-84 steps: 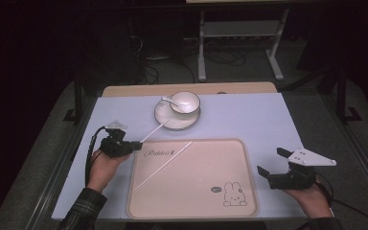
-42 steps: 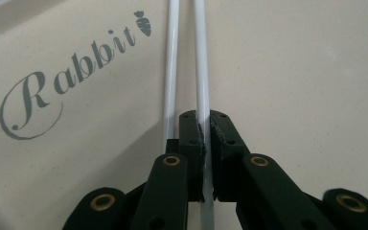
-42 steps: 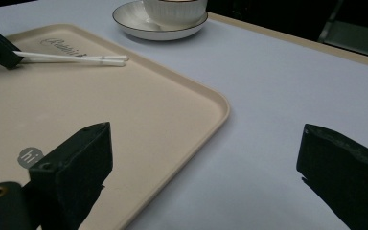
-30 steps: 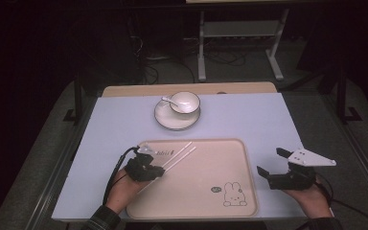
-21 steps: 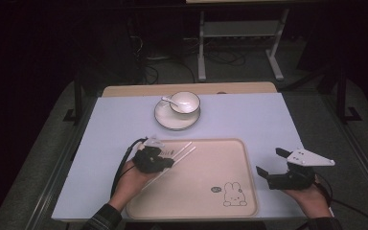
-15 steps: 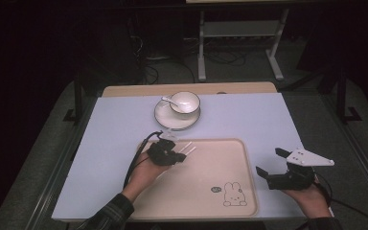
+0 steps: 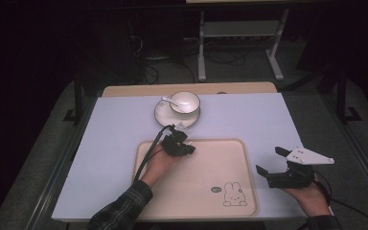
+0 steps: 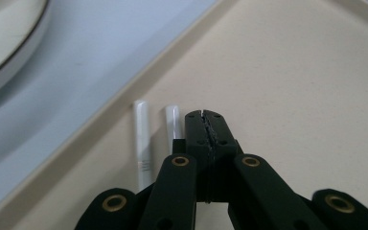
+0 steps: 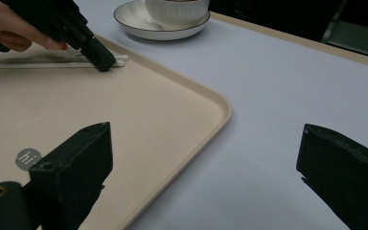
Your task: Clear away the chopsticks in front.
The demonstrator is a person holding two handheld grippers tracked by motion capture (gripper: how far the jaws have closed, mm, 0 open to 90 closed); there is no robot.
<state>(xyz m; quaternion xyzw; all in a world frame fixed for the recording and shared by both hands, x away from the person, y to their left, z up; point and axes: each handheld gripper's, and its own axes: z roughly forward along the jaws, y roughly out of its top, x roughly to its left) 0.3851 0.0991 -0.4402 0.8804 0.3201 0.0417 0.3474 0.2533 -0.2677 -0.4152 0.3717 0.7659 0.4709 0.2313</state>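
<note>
Tray [image 9: 191, 91] badge reads "hi"; left gripper [image 8: 205, 125] fingers closed beside chopsticks [image 8: 142, 139], right gripper [image 9: 206, 158] fingers open

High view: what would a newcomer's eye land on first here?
Probably the beige tray with its rabbit print, at the near middle of the pale table. At the tray's far left corner the left gripper, jaws shut with nothing between them, sits beside two white chopsticks lying in the tray. Beyond it stands a white bowl with a spoon on a saucer; the right gripper waits open off the tray's right edge.
</note>
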